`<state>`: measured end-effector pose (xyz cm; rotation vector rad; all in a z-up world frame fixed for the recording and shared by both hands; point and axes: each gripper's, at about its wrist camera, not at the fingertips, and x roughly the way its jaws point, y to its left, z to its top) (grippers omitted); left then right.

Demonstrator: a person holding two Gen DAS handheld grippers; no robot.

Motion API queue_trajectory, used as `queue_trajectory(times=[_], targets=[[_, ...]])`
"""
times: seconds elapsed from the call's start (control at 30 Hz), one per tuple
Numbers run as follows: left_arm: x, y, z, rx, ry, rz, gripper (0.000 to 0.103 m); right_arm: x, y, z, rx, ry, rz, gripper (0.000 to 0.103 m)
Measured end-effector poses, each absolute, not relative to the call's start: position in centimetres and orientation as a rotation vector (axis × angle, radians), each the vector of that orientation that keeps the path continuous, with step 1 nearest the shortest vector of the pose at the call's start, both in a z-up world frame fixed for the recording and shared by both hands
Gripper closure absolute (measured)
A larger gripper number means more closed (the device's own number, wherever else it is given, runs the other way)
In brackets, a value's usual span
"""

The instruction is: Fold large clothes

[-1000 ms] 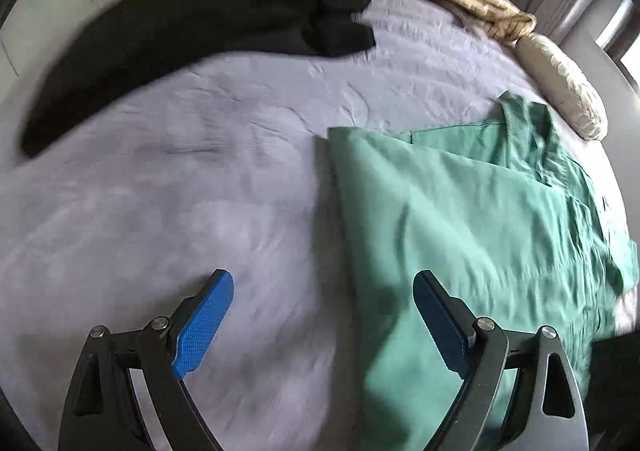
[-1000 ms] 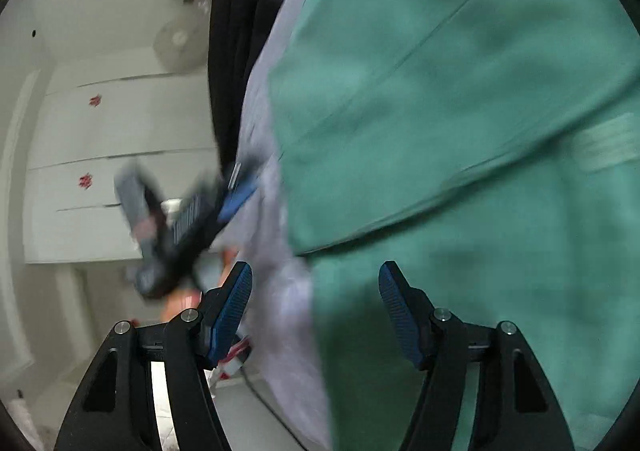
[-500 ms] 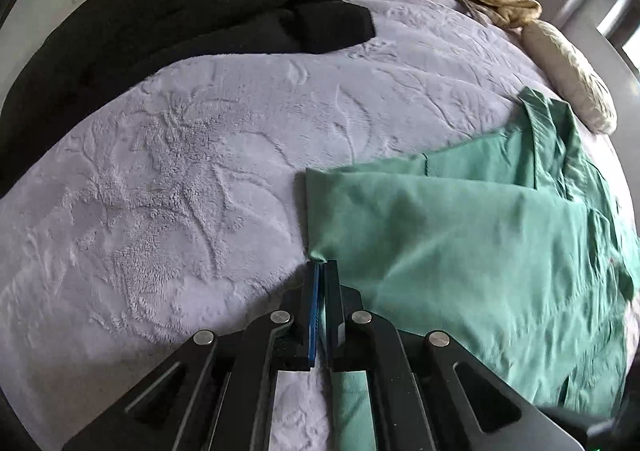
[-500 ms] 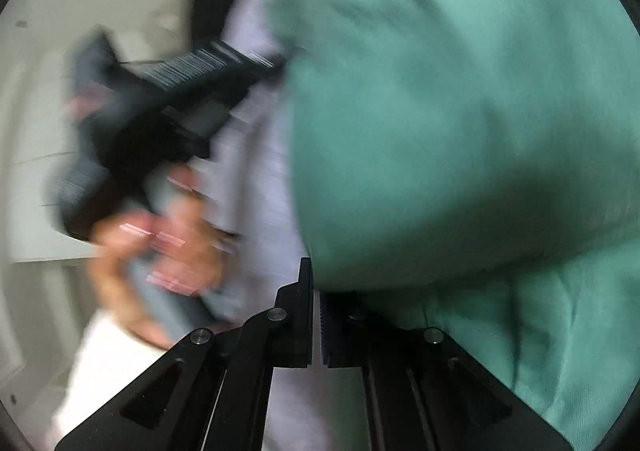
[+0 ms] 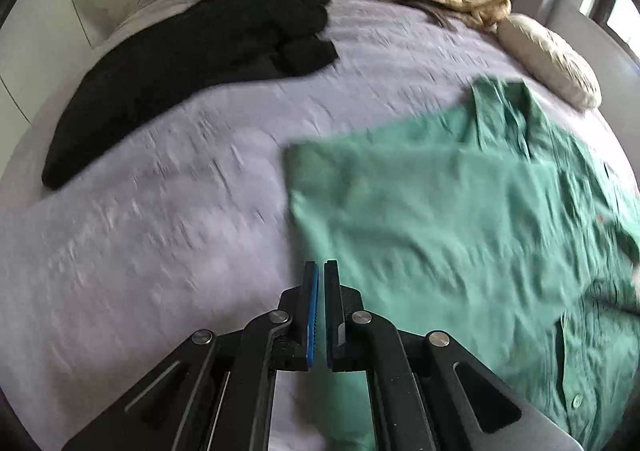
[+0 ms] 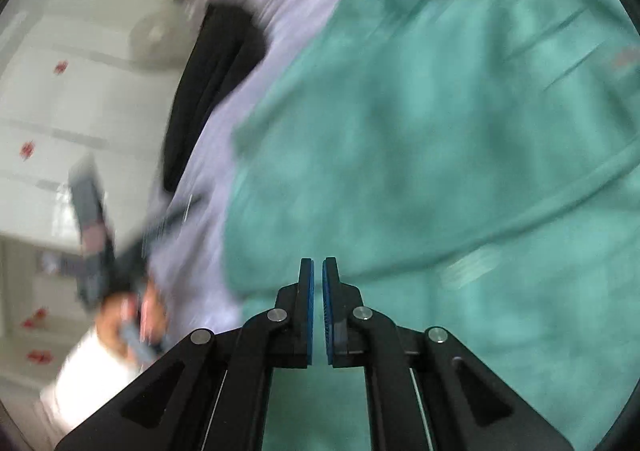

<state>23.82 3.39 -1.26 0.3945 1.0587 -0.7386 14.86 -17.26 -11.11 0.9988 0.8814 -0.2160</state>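
While you look through the left wrist view, your left hand-held gripper (image 5: 320,271) is pressed together at the near edge of the green shirt (image 5: 440,219), apparently pinching its hem, though blur hides the contact. The shirt lies half folded toward the bed's (image 5: 160,231) right side. Through the right wrist view, your right hand-held gripper (image 6: 318,271) is nearly together over the shirt (image 6: 440,131); no cloth shows between. Further folds remain.
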Motion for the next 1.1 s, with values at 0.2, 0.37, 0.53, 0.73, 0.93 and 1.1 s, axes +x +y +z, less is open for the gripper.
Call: queue_trajectory(times=[0.2, 0.37, 0.53, 0.73, 0.93, 1.1], targets=[[21.8, 3.4, -4.9, 0.436, 1.059, -0.697, 0.099, 9.8, -27.6, -15.5, 1.003, 0.951, -0.523, 0.089], [21.3, 2.9, -3.8, 0.495, 1.067, -0.652, 0.099, 2.7, -28.7, -16.3, 1.169, 0.887, -0.574, 0.086], [18.7, 2.7, -1.8, 0.494, 1.073, -0.626, 0.099, -2.5, -27.6, -15.7, 1.234, 0.855, -0.554, 0.054], [15.3, 1.4, -1.1, 0.463, 1.105, -0.599, 0.099, -9.1, -29.5, -13.3, 1.260, 0.836, -0.533, 0.045], [11.8, -0.5, -1.8, 0.488, 1.142, -0.657, 0.099, -10.9, -30.4, -13.2, 1.287, 0.811, -0.510, 0.041], [9.3, -2.0, -2.4, 0.497, 1.181, -0.707, 0.099, -11.7, -30.7, -13.2, 1.271, 0.808, -0.480, 0.036]])
